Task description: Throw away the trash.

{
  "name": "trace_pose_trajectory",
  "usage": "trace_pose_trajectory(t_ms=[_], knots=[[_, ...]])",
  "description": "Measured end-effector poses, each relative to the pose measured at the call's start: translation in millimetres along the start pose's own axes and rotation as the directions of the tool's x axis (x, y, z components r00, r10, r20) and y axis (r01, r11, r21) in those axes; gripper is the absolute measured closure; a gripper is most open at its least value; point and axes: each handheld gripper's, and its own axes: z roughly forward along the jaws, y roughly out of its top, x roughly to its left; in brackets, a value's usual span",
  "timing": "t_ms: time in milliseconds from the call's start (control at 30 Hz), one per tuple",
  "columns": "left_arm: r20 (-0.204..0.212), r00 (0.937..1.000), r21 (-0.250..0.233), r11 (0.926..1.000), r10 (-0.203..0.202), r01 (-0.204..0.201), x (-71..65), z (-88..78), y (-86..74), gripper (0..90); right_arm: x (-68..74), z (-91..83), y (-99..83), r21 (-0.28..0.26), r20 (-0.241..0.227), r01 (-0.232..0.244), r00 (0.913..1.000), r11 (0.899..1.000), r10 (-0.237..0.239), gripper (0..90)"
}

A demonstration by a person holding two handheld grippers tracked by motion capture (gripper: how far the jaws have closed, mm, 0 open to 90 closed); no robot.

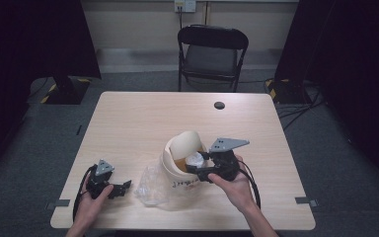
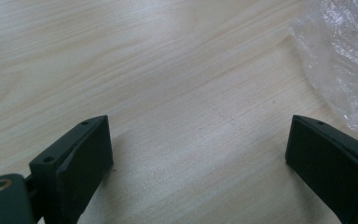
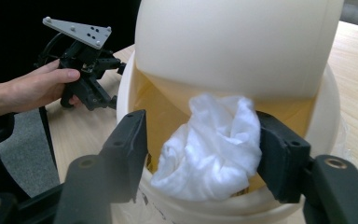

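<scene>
Crumpled white tissue [image 3: 214, 144] at the mouth of the cream swing-lid bin [image 1: 180, 170]
Right gripper [image 3: 200, 140] jaws apart around tissue, flap [image 3: 233, 46] tilted above. Left gripper [image 2: 198, 154] spread over table [image 2: 144, 70]; clear plastic bag [image 1: 153, 185] beside bin.

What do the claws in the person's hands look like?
Each claw is black. The left claw and right claw both carry a grey three-cornered plate with little holes on top. Each has two flat, blocky black jaws with small screw holes. A black cable trails from each. The forearms are bare, without sleeves.
</scene>
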Motion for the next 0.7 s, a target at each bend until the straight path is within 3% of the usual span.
trace_pose_trajectory(t_ms=[333,600,700], knots=[[0.002,1.0000,0.000,1.0000,0.000,0.000,0.0,0.1,0.0,6.6,-0.9,-9.3,1.3,-0.030,0.004,-0.006,1.0000,1.000,0.006,37.3],[0.000,1.0000,0.000,1.0000,0.000,0.000,0.0,0.0,0.0,6.6,-3.6,-15.8,0.1,-0.044,0.011,-0.013,0.9998,0.999,0.014,49.5],[0.000,1.0000,0.000,1.0000,0.001,-0.001,0.1,0.0,0.0,6.6,-5.7,-20.5,-0.1,-0.059,0.015,-0.016,0.9997,0.998,0.017,50.2]])
